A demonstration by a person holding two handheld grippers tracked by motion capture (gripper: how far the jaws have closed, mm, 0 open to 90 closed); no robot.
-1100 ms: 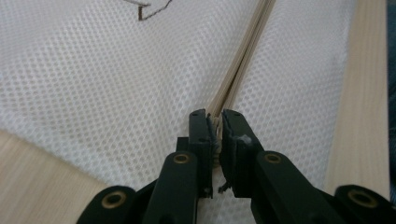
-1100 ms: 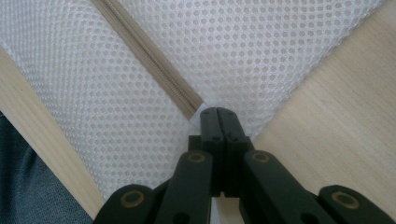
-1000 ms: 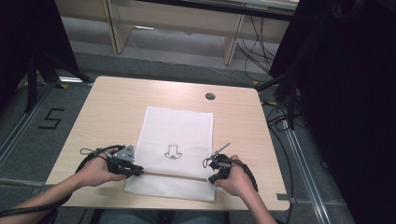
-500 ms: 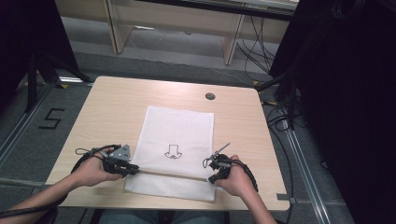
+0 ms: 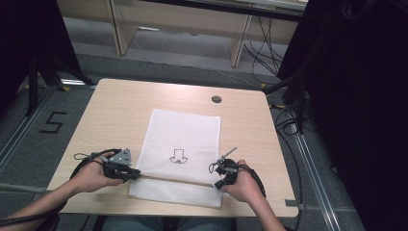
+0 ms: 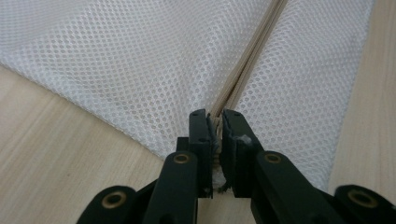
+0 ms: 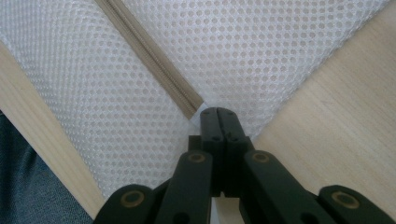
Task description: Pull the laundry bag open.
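A white mesh bag (image 5: 185, 137) with a small black print lies flat on the wooden table (image 5: 115, 115). A beige zipper (image 5: 175, 179) runs across it near the front edge. My left gripper (image 5: 137, 174) is shut on the zipper's left end; in the left gripper view the jaws (image 6: 215, 116) pinch the zipper (image 6: 247, 60) and mesh (image 6: 116, 60). My right gripper (image 5: 216, 185) is at the bag's right edge. In the right gripper view its jaws (image 7: 218, 112) are closed on the mesh (image 7: 261, 51) just past the end of the zipper (image 7: 149, 53).
A round cable hole (image 5: 216, 99) sits in the table's far right part. Bare wood lies on both sides of the bag. Desk legs (image 5: 118, 33) and cables stand on the floor beyond, with dark curtains (image 5: 356, 96) at the right.
My left hand has edged slightly to the left, still holding the zipper end. The right hand and the bag's far part have not moved.
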